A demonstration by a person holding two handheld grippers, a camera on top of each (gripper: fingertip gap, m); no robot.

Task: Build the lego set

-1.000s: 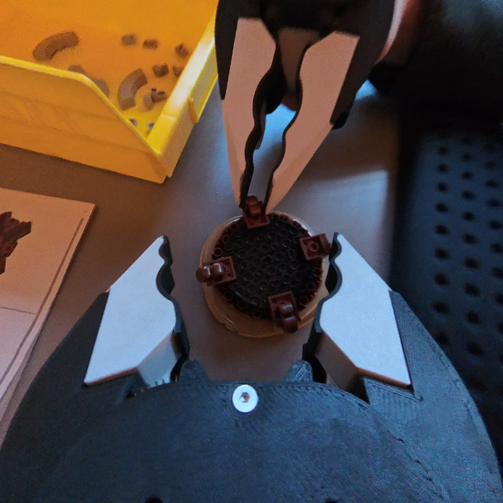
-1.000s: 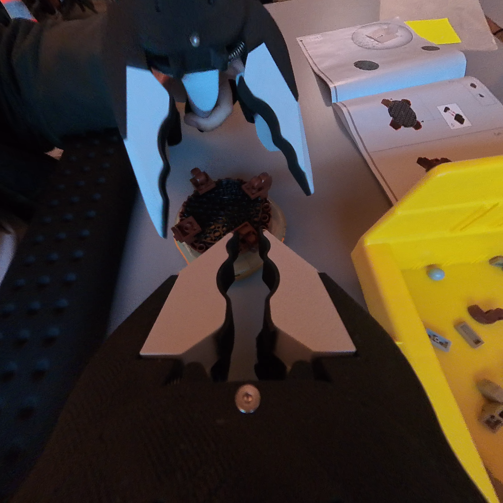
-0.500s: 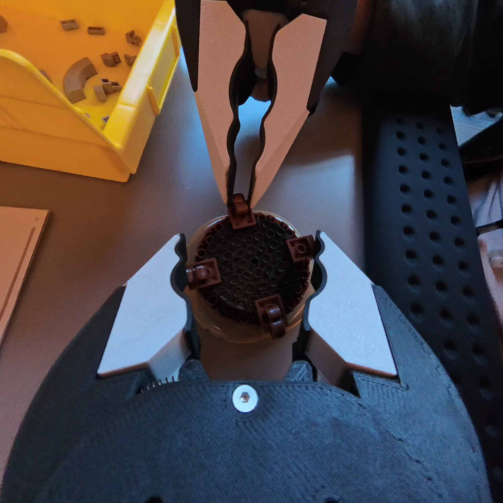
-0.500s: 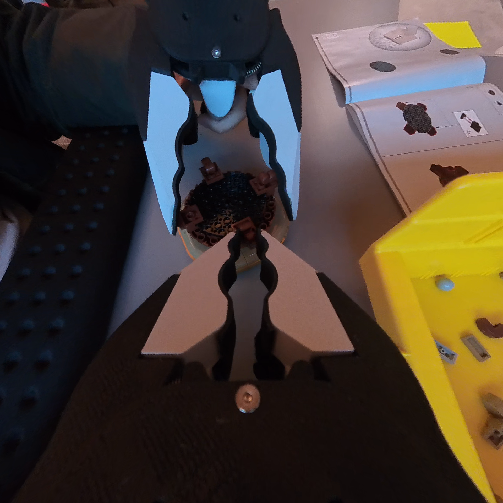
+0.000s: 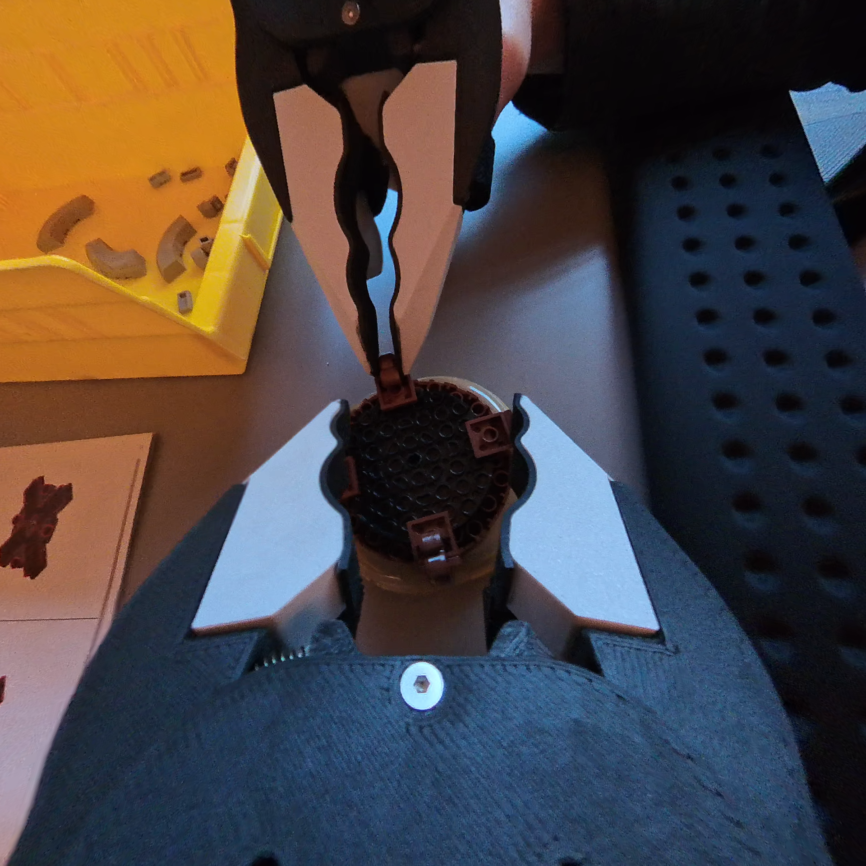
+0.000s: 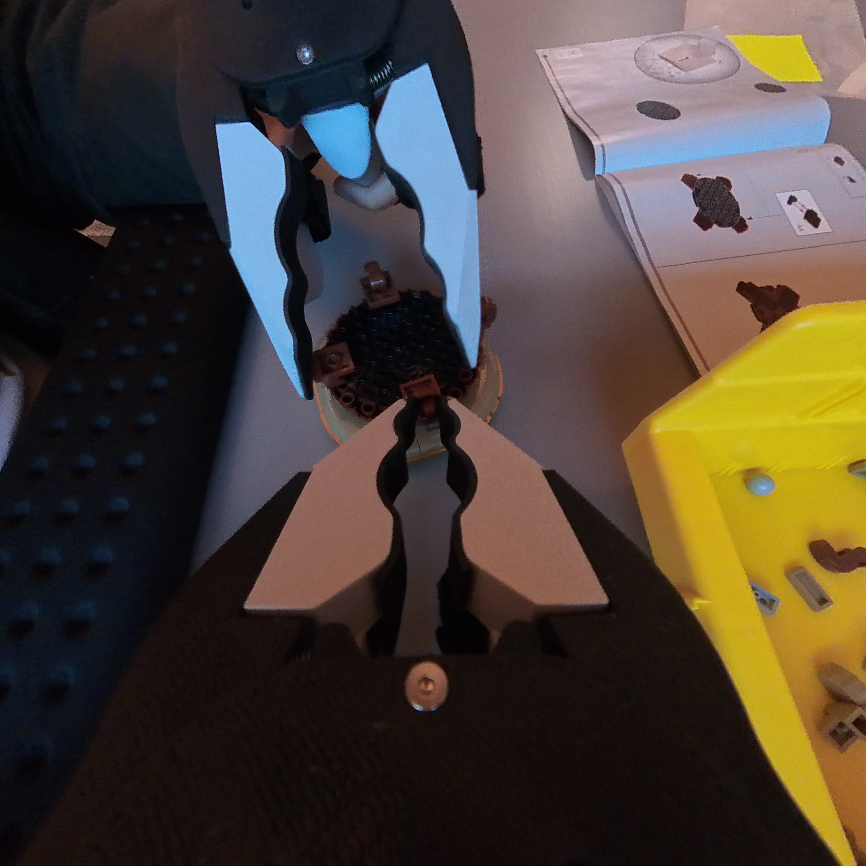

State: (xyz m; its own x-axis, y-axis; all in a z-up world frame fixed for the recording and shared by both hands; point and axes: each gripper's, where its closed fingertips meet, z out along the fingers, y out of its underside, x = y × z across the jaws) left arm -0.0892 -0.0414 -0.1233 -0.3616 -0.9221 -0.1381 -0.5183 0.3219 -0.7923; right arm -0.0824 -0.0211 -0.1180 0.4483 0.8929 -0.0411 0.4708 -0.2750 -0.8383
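Left gripper (image 5: 426, 473): jaws set wide, one on each side of the round lego assembly (image 5: 424, 473), the wavy inner faces pressed against or at least flush with its rim; a firm clamp appears likely, though actual contact pressure cannot be confirmed. Right gripper (image 6: 424, 412): jaws drawn nearly together, the tips pinching a small brown clip brick (image 6: 421, 391) seated on the edge of the assembly nearest that gripper. In the left wrist view this same gripper enters from the top, its tips closed on the brick at the far edge of the disc. The assembly is a black studded disc with a brown rim, mounted on a pale tan circular base (image 5: 421, 578), standing on the grey table (image 5: 515, 304). Brown corner bricks noted around the disc: one at the right (image 5: 489, 436), one at the near edge carrying a clip (image 5: 433, 539), and one at the left, largely hidden behind the left finger. A yellow parts bin (image 5: 225, 290) holding loose grey and tan pieces sits on the table to the left of the assembly. An open instruction booklet (image 6: 703, 211) lies beside the bin. A dark perforated mat (image 5: 759, 375) lies to the right of the assembly
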